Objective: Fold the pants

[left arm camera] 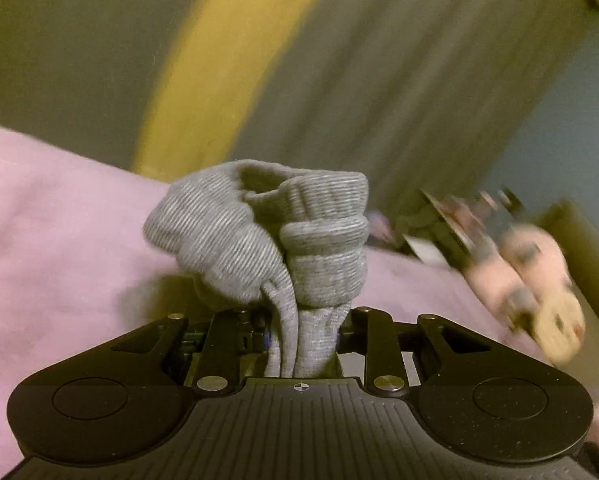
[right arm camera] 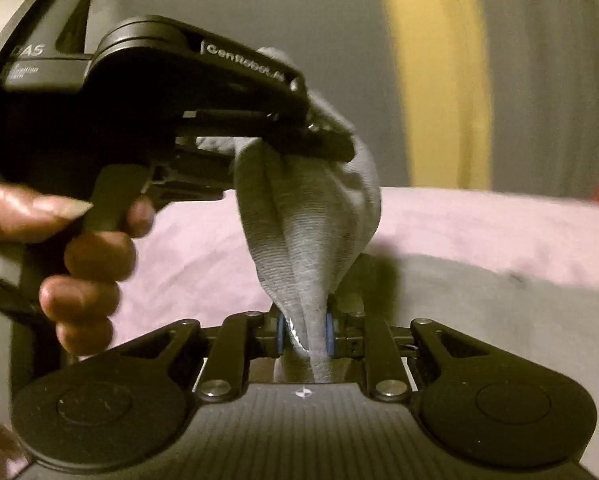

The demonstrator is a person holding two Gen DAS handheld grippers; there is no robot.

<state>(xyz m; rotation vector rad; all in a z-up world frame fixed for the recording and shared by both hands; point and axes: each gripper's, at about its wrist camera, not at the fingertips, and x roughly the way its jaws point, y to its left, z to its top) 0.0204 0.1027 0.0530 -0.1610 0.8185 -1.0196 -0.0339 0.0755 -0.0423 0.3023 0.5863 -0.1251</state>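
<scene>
The grey knit pants (left arm camera: 259, 240) bunch up in front of my left gripper (left arm camera: 303, 320), which is shut on a ribbed, cuff-like edge of them. In the right wrist view my right gripper (right arm camera: 305, 334) is shut on another part of the grey pants (right arm camera: 307, 232), with the cloth pinched between its blue-edged pads (right arm camera: 329, 334). The cloth runs up from there to the left gripper (right arm camera: 331, 140), held by a hand (right arm camera: 83, 272) just above and to the left. Both grippers hold the pants above a pink bed cover (left arm camera: 39, 240). More grey cloth (right arm camera: 499, 320) lies on the bed at right.
A pink-and-tan soft toy (left arm camera: 539, 292) and some blurred clutter (left arm camera: 439, 224) lie on the bed to the right in the left wrist view. A grey curtain with a yellow stripe (right arm camera: 439, 80) hangs behind the bed (right arm camera: 479, 220).
</scene>
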